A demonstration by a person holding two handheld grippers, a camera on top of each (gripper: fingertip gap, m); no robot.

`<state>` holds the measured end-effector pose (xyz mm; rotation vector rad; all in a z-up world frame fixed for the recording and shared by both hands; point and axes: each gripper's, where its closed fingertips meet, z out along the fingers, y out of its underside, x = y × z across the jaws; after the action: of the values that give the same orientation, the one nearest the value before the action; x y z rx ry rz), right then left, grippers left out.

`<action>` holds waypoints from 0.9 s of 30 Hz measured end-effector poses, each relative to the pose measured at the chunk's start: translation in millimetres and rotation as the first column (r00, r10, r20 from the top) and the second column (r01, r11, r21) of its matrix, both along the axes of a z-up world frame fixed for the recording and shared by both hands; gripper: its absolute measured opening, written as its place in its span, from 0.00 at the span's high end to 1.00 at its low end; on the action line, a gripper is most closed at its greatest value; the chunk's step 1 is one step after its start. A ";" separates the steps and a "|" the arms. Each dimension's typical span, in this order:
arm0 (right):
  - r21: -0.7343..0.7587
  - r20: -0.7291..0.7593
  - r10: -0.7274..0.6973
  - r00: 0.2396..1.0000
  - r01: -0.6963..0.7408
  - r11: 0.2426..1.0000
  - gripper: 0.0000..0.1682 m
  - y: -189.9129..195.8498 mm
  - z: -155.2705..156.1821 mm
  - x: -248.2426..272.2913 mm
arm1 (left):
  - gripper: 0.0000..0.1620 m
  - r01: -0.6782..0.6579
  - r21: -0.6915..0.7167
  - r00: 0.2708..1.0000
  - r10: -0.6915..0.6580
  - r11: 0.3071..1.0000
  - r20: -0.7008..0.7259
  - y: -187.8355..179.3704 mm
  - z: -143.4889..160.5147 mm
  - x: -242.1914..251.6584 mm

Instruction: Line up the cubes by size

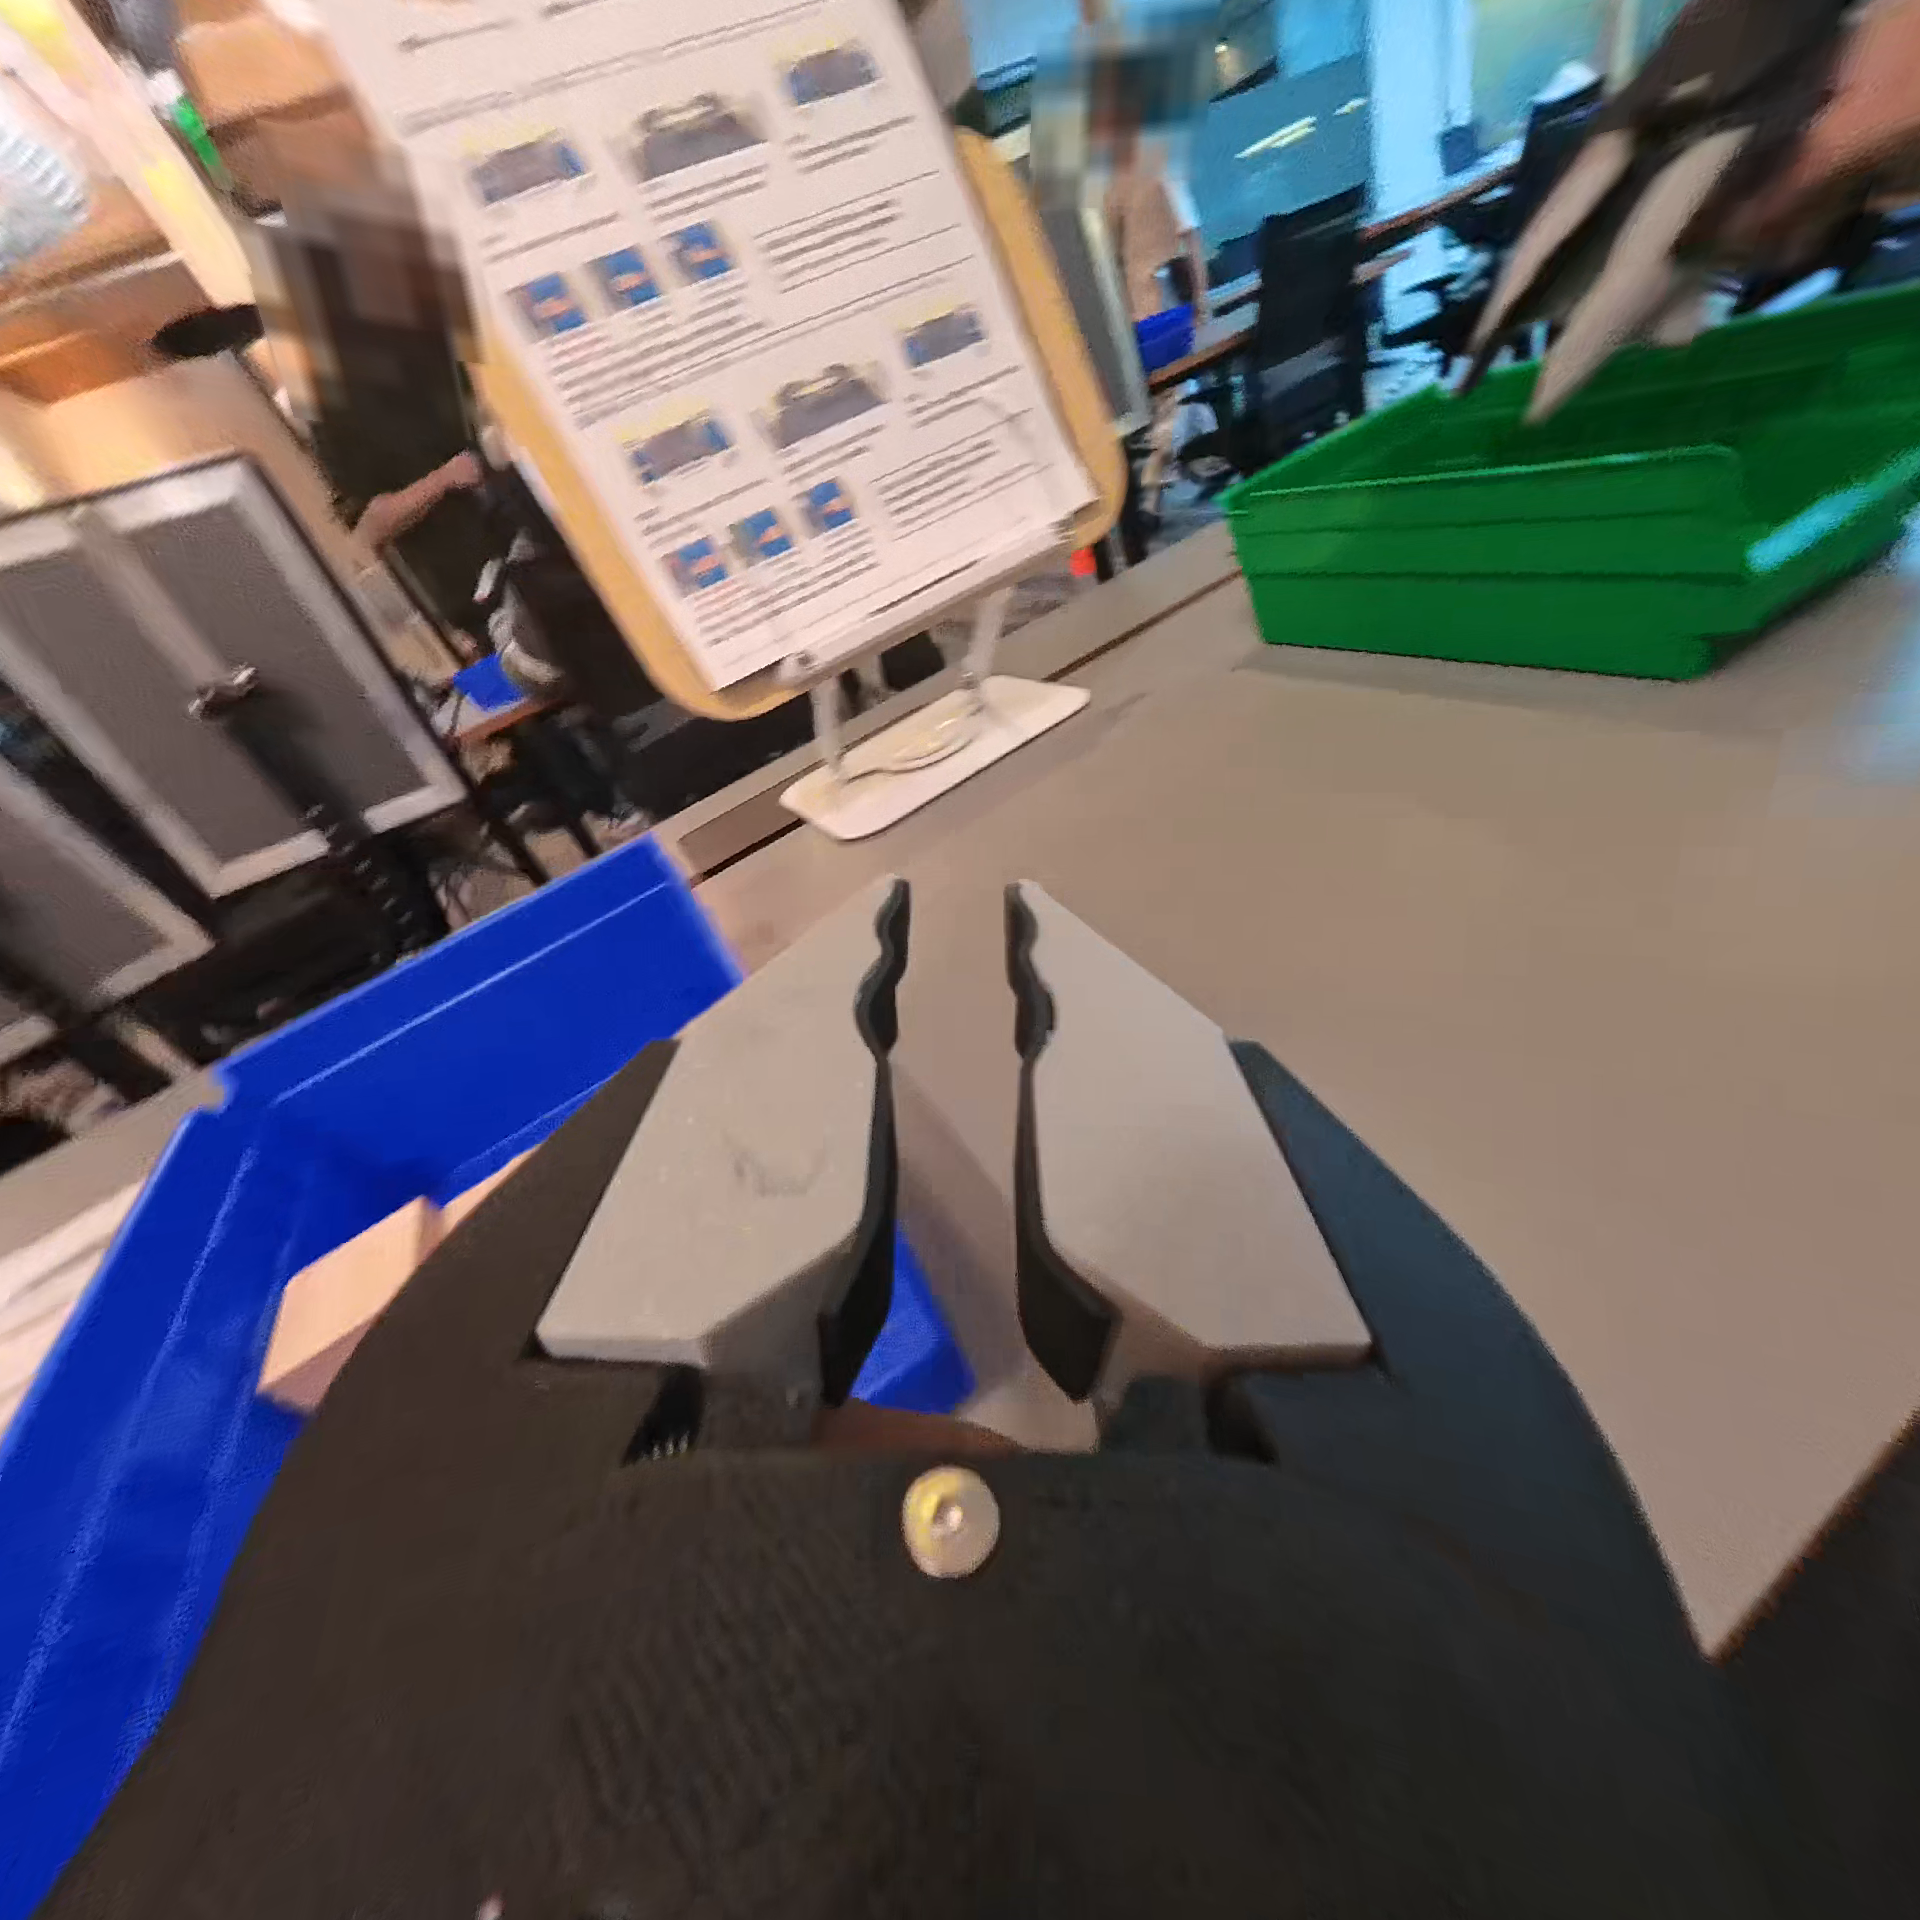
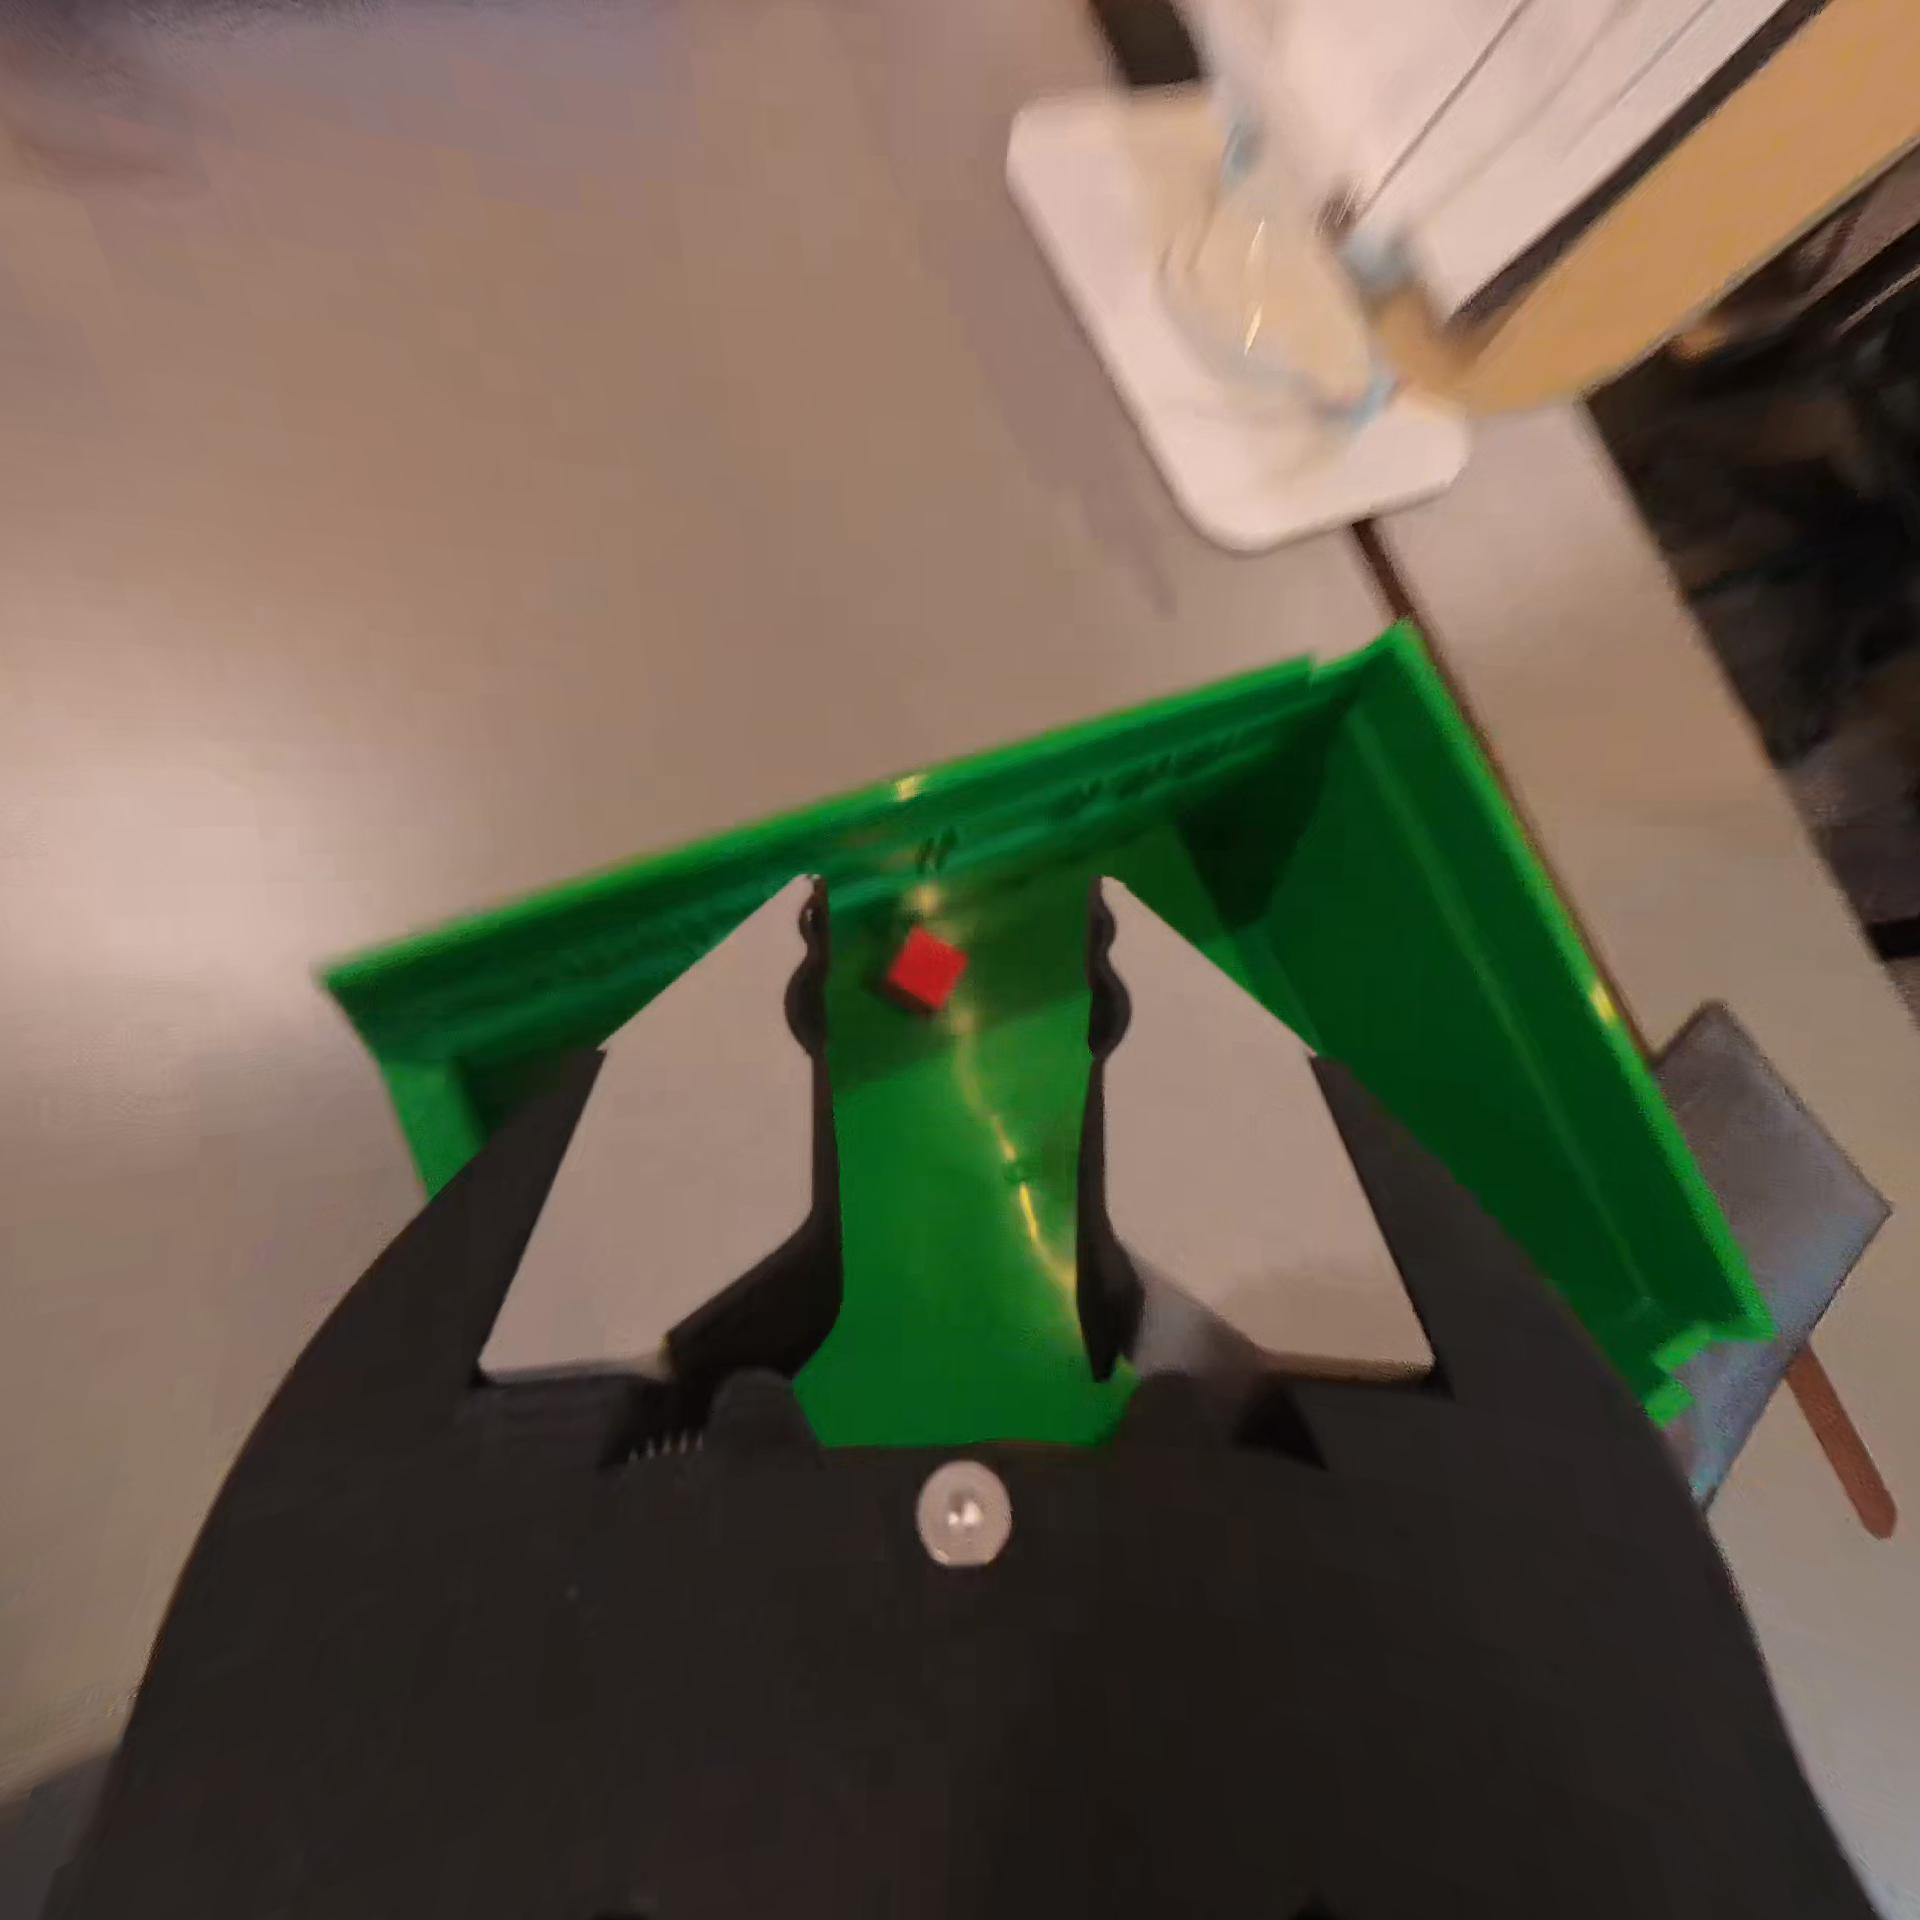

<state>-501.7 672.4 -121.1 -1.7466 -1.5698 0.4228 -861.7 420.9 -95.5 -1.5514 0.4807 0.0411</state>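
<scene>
A small red cube (image 2: pixel 925 968) lies on the floor of a green bin (image 2: pixel 1455 935), near its far wall. My right gripper (image 2: pixel 954 894) hovers above the bin, open and empty, with the cube showing between its fingers, nearer the left one. It also shows in the left wrist view (image 1: pixel 1507 390), held over the green bin (image 1: pixel 1507 561). My left gripper (image 1: pixel 956 894) is open by a narrow gap and empty, above the near edge of a blue bin (image 1: pixel 468 1039). A pale wooden block (image 1: pixel 343 1309) lies in the blue bin, partly hidden by the gripper.
A grey mat (image 1: pixel 1455 987) covers the table between the bins. A document stand with a printed sheet (image 1: pixel 748 343) on a white base (image 1: pixel 935 748) stands at the table's far edge; the base also shows in the right wrist view (image 2: pixel 1226 343). Chairs and cabinets stand beyond the table.
</scene>
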 end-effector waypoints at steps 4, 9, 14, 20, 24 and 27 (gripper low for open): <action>0.021 -0.281 0.044 0.959 -0.039 0.999 0.73 -58.5 55.3 -27.5 | 0.86 -0.128 -0.138 0.984 0.143 0.982 0.102 18.4 15.8 -61.6; -0.014 -0.434 0.129 0.892 -0.150 0.989 0.73 -130.1 58.8 -83.0 | 0.77 -0.226 -0.361 0.955 0.280 0.905 0.103 80.7 13.9 -114.9; -0.133 -0.514 0.226 0.828 -0.337 0.932 0.73 -186.9 38.1 -145.0 | 0.68 -0.326 -0.634 0.916 0.400 0.701 -0.028 145.9 -40.3 -158.4; -0.176 -0.468 0.277 0.839 -0.396 0.901 0.74 -203.0 1.4 -177.6 | 0.68 -0.395 -0.825 0.867 0.462 0.404 -0.189 160.9 -108.6 -191.6; -0.181 -0.427 0.296 0.854 -0.402 0.898 0.74 -205.2 -13.9 -174.1 | 0.68 -0.412 -0.845 0.863 0.445 0.340 -0.241 162.8 -119.7 -195.0; -0.184 -0.436 0.291 0.851 -0.401 0.898 0.74 -204.0 -14.3 -169.6 | 0.70 -0.406 -0.874 0.877 0.381 0.267 -0.291 155.4 -136.0 -189.8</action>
<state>-671.3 468.4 -135.4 -1.4312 -1.5738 1.1501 -1051.5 576.4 -231.6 -2.8170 0.0499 0.2115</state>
